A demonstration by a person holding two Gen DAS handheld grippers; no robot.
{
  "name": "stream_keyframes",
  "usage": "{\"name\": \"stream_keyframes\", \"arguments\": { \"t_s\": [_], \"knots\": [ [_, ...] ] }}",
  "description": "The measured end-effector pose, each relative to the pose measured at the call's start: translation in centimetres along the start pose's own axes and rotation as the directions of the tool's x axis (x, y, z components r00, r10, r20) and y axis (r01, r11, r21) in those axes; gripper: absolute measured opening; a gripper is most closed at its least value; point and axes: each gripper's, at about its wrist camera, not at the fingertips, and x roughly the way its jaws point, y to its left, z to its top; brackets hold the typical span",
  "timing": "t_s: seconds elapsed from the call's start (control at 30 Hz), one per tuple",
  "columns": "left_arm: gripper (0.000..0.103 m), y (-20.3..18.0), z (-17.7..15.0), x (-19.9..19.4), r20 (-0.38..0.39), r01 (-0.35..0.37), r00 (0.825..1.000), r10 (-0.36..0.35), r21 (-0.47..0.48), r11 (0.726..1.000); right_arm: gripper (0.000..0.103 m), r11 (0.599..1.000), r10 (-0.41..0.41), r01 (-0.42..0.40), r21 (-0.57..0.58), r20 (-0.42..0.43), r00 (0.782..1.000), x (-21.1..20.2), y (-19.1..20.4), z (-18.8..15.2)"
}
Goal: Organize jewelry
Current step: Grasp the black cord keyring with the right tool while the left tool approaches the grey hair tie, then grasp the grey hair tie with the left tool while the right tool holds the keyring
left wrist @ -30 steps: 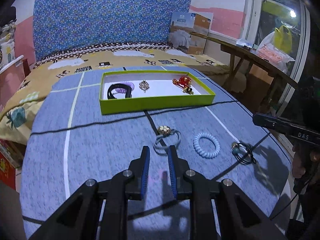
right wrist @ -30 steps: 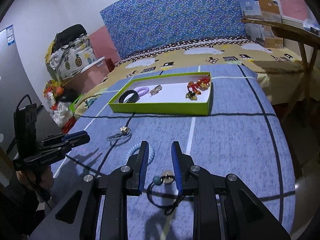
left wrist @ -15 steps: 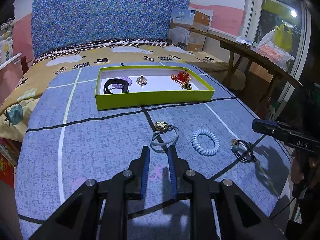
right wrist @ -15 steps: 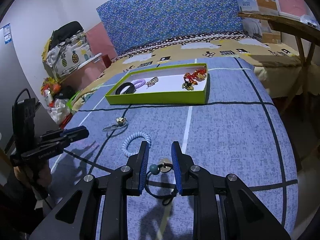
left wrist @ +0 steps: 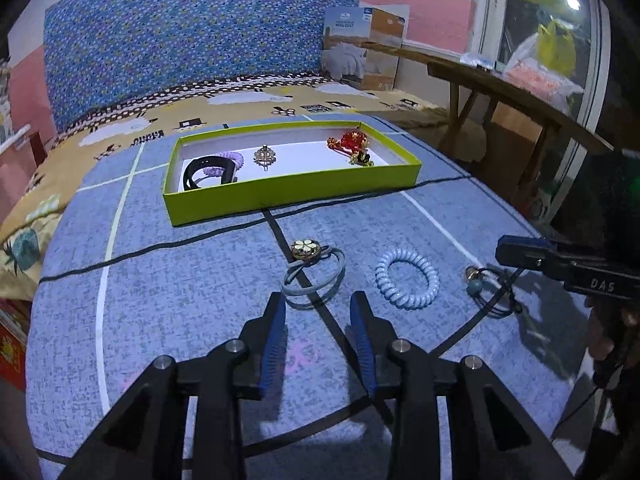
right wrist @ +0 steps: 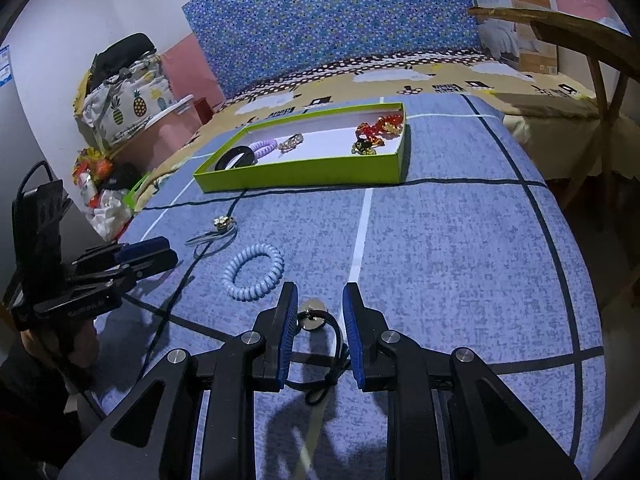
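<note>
- Left gripper [left wrist: 318, 308]: jaws apart, empty, just short of the grey flower hair tie [left wrist: 314, 272] on the blue cloth [left wrist: 180, 288].
- Right gripper [right wrist: 319, 300]: jaws apart, straddling the black beaded hair tie [right wrist: 320, 344], not closed on it.
- Pale blue coil tie [left wrist: 407, 280]: between the two ties.
- Green tray [left wrist: 280, 196]: farther back, holding several pieces.

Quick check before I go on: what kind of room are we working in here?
Most likely a bedroom in a home: a padded blue floral headboard behind a bed with a yellow cartoon-print bedspread, and a pineapple-print bag stacked at the side.
</note>
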Motion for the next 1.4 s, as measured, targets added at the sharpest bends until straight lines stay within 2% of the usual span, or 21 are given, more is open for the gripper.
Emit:
{"name": "stream_keyframes", "arguments": {
  "t_s": [0.2, 0.4, 0.6, 0.63, 0.67, 0.77, 0.83, 0.97, 1.1, 1.2, 1.3, 1.4],
  "knots": [
    [0.035, -0.3, 0.8, 1.2, -0.016, -0.059, 0.998, 0.059, 0.052, 0.997, 0.024, 1.0, -0.016, 0.016, -0.02, -0.021, 1.0, 0.5, 0.3, -0.3],
    [0.035, -1.2, 1.2, 2.3, -0.037, -0.067, 0.997, 0.071, 0.114, 0.991, 0.024, 0.999, -0.037, 0.036, -0.036, -0.036, 0.999, 0.7, 0.5, -0.6],
    [0.034, -1.6, 1.5, 3.0, -0.058, -0.079, 0.995, 0.087, 0.137, 0.987, 0.024, 0.997, -0.059, 0.056, -0.049, -0.067, 0.996, 1.3, 0.5, -1.0],
    [0.025, -1.6, 1.6, 3.1, -0.059, -0.082, 0.994, 0.091, 0.135, 0.987, 0.024, 0.997, -0.064, 0.06, -0.051, -0.075, 0.995, 1.5, 0.5, -1.0],
    [0.01, -1.5, 1.6, 3.1, -0.06, -0.086, 0.994, 0.094, 0.133, 0.987, 0.024, 0.996, -0.071, 0.067, -0.055, -0.087, 0.994, 1.7, 0.5, -1.1],
    [0.003, -1.2, 1.8, 2.9, -0.048, -0.075, 0.996, 0.08, 0.112, 0.991, 0.024, 0.995, -0.079, 0.073, -0.074, -0.086, 0.993, 1.7, 0.7, -1.2],
    [0.003, -0.8, 2.1, 2.4, -0.033, -0.037, 0.999, 0.04, 0.084, 0.996, 0.023, 0.994, -0.079, 0.072, -0.079, -0.087, 0.993, 1.7, 0.7, -1.2],
    [0.003, 0.2, 2.8, 0.9, 0.016, 0.082, 0.996, -0.082, -0.004, 0.997, 0.004, 0.993, -0.098, 0.092, -0.075, -0.085, 0.992, 1.7, 0.4, -1.2],
    [0.003, 2.1, 3.4, -0.7, 0.079, 0.197, 0.979, -0.188, -0.116, 0.974, 0.002, 0.993, -0.097, 0.091, -0.069, -0.083, 0.992, 1.6, 0.2, -1.2],
    [0.003, 4.2, 3.4, -1.4, 0.125, 0.275, 0.96, -0.252, -0.216, 0.937, 0.002, 0.993, -0.095, 0.089, -0.075, -0.083, 0.992, 1.6, 0.3, -1.2],
    [0.003, 6.9, 2.5, -0.8, 0.112, 0.254, 0.967, -0.23, -0.318, 0.914, 0.002, 0.994, -0.09, 0.084, -0.073, -0.082, 0.993, 1.6, 0.3, -1.1],
    [0.002, 9.0, 1.0, 0.5, 0.048, 0.174, 0.984, -0.169, -0.399, 0.9, 0.002, 0.994, -0.088, 0.082, -0.071, -0.082, 0.993, 1.6, 0.3, -1.1]
  ]
}}
